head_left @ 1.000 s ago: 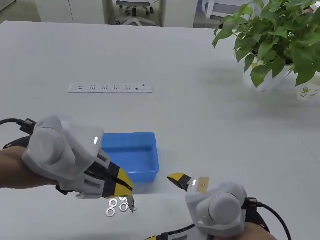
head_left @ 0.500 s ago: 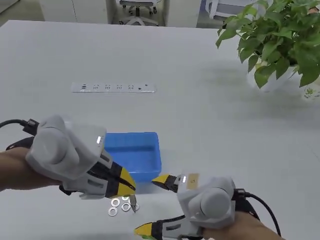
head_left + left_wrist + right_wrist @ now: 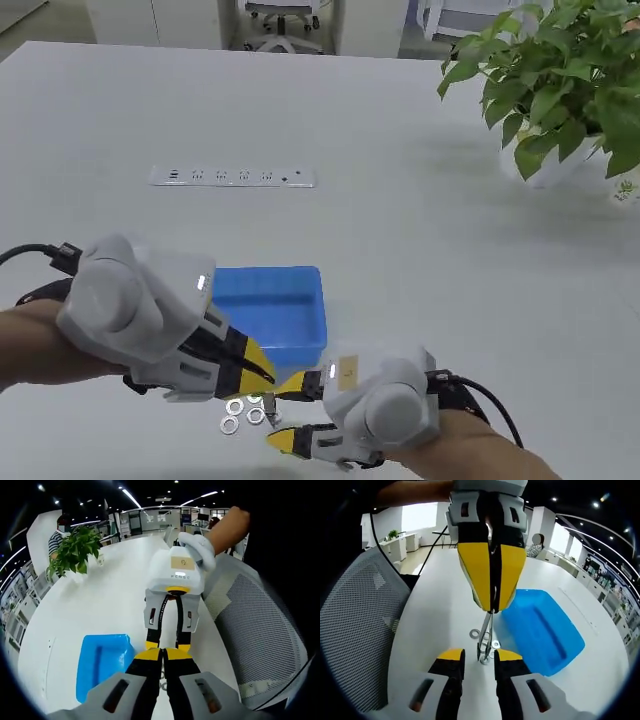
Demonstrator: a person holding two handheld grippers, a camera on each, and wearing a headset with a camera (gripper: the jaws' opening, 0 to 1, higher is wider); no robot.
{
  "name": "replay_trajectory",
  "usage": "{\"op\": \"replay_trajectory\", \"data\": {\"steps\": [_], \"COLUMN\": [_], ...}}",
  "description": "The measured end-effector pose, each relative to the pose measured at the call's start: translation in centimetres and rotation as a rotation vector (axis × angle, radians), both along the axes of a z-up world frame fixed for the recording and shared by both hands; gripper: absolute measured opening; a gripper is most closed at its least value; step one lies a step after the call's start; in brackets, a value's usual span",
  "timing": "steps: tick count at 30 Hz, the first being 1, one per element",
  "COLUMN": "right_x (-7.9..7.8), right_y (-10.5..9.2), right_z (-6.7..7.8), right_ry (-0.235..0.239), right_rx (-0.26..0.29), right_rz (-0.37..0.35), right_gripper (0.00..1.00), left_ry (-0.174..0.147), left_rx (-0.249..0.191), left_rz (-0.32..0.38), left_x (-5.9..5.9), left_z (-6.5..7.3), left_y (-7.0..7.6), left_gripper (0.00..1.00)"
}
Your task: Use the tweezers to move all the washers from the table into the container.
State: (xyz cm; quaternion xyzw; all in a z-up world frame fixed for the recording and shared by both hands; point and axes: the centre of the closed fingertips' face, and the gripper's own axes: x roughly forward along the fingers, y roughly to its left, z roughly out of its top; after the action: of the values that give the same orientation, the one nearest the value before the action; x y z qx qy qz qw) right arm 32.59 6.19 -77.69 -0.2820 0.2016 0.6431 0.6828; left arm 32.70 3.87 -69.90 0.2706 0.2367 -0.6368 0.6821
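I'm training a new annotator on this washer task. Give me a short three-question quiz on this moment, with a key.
1. True or false: the tweezers are clamped in the jaws of the left gripper.
2. Multiple choice: relative to the blue container, the washers lie A) inside it; B) on the table just outside it, on the person's side; C) stacked on its rim.
3. Fill in: the jaws of the right gripper stand ____ (open or shut).
Key: 1 true; 2 B; 3 open.
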Motion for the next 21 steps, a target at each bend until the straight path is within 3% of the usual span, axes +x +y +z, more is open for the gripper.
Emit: {"op": "replay_trajectory", "data": {"steps": [9,21], "right_x": [0.51,0.24], "right_y": [0.45,0.32], "right_z": [-0.27,-0.41], "right_ry": [-0.002,0.054], "right_rx": [-0.021,-0.028], "right_rz": [-0.001,-0.018], "right_gripper": [0.13,0.1], "left_ry": [-0.002,0.002], "left_rx": [-0.001,-0.009], "left_rz": [-0.001,-0.001], "left_x": [-0.02,-0.13], "left_z": [0.04,-0.03], "left_y": [-0.01,-0.18], "left_gripper": [0.05,0.05]}}
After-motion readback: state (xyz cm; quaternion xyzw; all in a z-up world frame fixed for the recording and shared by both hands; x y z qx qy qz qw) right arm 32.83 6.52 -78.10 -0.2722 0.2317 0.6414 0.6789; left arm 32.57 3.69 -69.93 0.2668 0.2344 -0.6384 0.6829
